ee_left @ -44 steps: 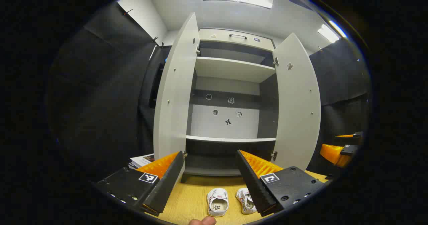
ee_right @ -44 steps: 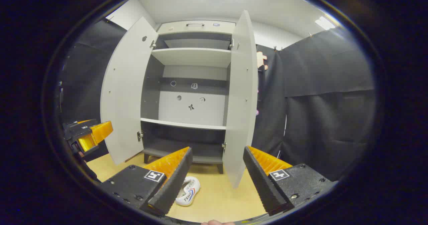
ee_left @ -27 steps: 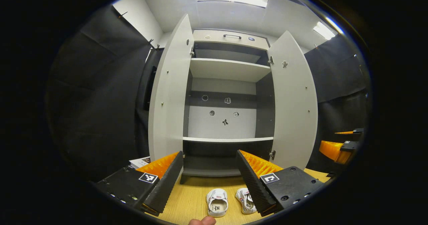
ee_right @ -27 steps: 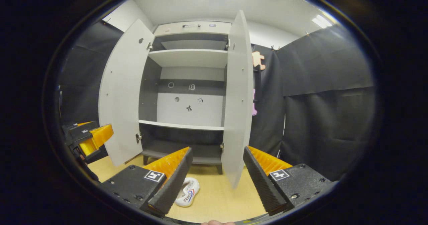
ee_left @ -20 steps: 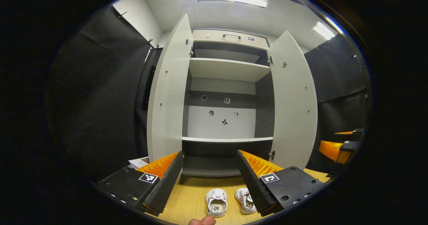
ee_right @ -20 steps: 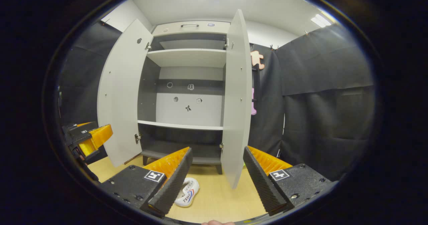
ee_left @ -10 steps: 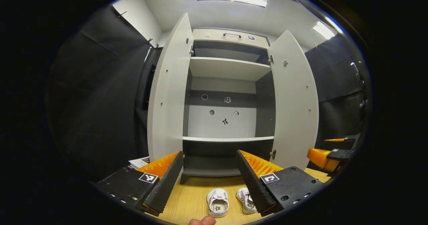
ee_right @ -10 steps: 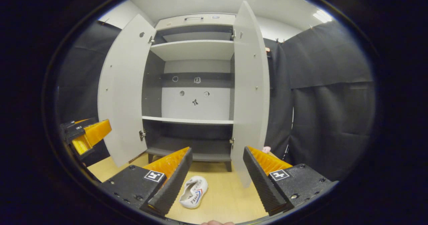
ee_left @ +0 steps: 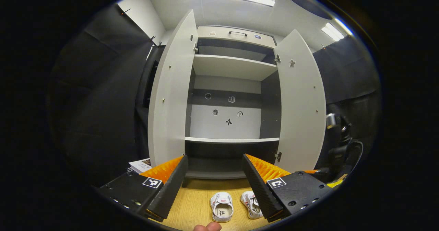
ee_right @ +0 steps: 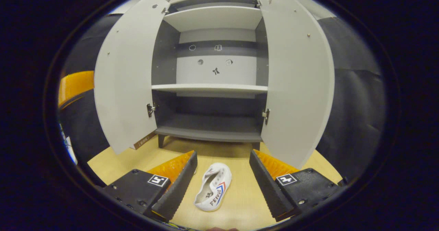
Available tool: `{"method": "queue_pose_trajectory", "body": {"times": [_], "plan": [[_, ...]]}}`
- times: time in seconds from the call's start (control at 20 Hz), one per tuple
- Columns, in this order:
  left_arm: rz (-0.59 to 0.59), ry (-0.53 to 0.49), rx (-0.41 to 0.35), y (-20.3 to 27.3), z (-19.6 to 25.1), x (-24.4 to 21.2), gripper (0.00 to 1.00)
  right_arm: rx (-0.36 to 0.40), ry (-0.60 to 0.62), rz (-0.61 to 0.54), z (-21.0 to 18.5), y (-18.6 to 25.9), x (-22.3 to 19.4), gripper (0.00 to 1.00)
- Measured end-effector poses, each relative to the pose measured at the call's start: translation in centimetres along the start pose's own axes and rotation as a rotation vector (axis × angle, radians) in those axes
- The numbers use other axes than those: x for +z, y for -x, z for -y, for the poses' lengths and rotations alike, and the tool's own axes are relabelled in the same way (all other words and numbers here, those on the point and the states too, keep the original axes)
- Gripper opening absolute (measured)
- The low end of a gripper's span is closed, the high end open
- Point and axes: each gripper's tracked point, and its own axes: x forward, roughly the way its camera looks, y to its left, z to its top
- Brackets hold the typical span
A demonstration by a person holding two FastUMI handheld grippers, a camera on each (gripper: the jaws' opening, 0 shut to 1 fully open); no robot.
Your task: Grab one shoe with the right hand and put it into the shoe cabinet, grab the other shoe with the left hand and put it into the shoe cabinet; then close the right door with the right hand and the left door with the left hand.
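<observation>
Risks first. Lining up the right gripper over the white shoe lying on its side on the wooden floor, toe pointing away toward the shoe cabinet. Judging a side-lying shoe likely to roll or skid out if pinched on the sole edge rather than across the upper. Standing just beside the right door, so swinging the shoe up toward the bottom shelf could clip that door's lower corner and knock it partly shut. Same worry later for the left door with the second shoe.

Pose: right gripper tilting down at the floor, jaws spread wide, shoe sitting between the two fingers in the right gripper view but apparently not touched, holding nothing. Looking from the left gripper view: left gripper hanging level, facing the open cabinet, jaws also wide apart and holding nothing. Showing both shoes there, the left shoe sole-down, its partner partly hidden behind a finger. Fingertip peeking in at the bottom edge. Some papers lying by the left door's foot.

Nothing shelved yet, both doors standing open.
</observation>
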Motion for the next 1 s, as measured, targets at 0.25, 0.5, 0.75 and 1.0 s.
{"method": "queue_pose_trajectory", "body": {"times": [0.25, 0.5, 0.75, 1.0], "plan": [[-0.02, 0.008, 0.018, -0.4, -1.1, -0.9, 0.95, 0.071, -0.013, -0.152, -3.1, -3.7, -6.1, 0.94], [-0.027, 0.013, 0.035, -0.9, -2.4, -1.5, 0.95, 0.101, -0.006, -0.266, -4.7, -5.8, -11.0, 0.94], [-0.044, 0.031, 0.053, -1.2, -3.2, -2.3, 0.95, 0.135, -0.047, -0.362, -5.5, -7.3, -14.3, 0.8], [-0.064, 0.024, 0.078, -1.3, -4.4, -3.1, 0.95, 0.136, -0.042, -0.407, -5.4, -9.1, -16.0, 0.43]]}}
